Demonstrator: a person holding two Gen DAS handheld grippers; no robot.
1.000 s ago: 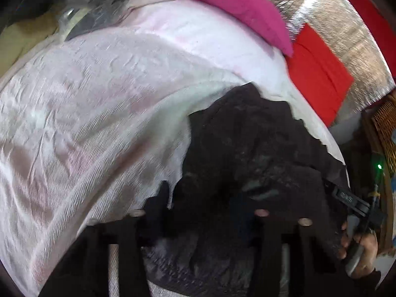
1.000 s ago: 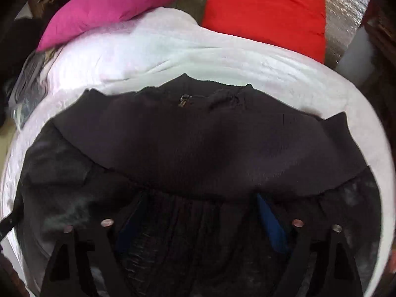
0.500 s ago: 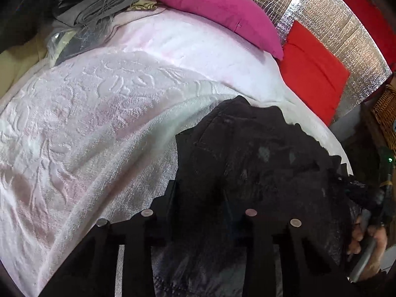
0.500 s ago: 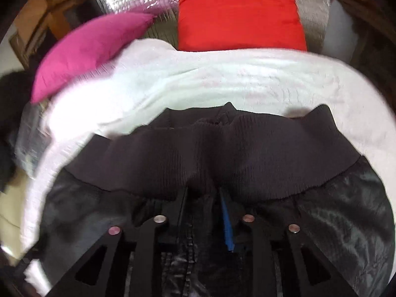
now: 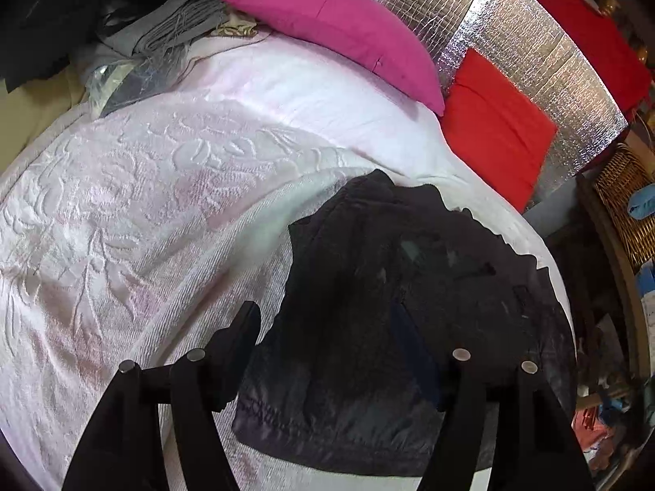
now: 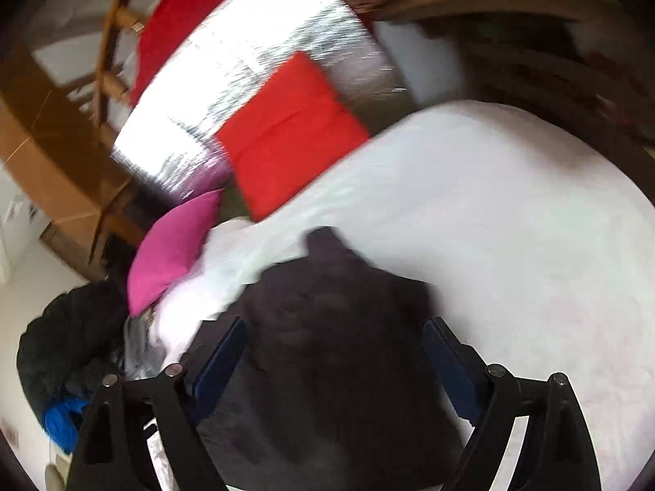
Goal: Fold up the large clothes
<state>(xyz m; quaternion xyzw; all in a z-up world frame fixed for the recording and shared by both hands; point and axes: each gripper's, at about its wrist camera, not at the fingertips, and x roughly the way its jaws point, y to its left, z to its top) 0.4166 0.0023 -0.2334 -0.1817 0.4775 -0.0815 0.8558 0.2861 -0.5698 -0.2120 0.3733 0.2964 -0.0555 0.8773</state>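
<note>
- Left wrist view: the black jacket (image 5: 393, 327) lies folded into a compact bundle on the white bedspread (image 5: 135, 212), toward the near right part of the bed, with its shiny hem edge closest to the camera.
- The left gripper (image 5: 339, 352) hangs just above the bundle with its jaws spread. They have just been opening, and the cloth lies below the gap rather than being pinched; this reads as a release after laying a fold down.
- Right wrist view: the right gripper (image 6: 331, 352) also has its jaws spread wide, having just opened, with the jacket (image 6: 327, 347) showing between the two fingers but not clamped by them.
- Both grippers standing free of the cloth suggests the fold is set and the bundle is being left to rest on the bed, or about to be regripped for another fold; which one I cannot tell.
- The pink pillow (image 5: 339, 28) and red cushion (image 5: 495, 122) sit at the head of the bed against the silver foil panel (image 5: 532, 61), well apart from the jacket, so the folding space stays unobstructed.
- Hard to make out: the right wrist view is tilted and heavily blurred, so the jacket's folds and edges are only a dark mass there.
- The sleeves and zipper are not visible in either view, presumably tucked inside.
- The left gripper's right finger merges with the dark cloth, and the bundle's near edge is partly hidden behind the fingers.
</note>
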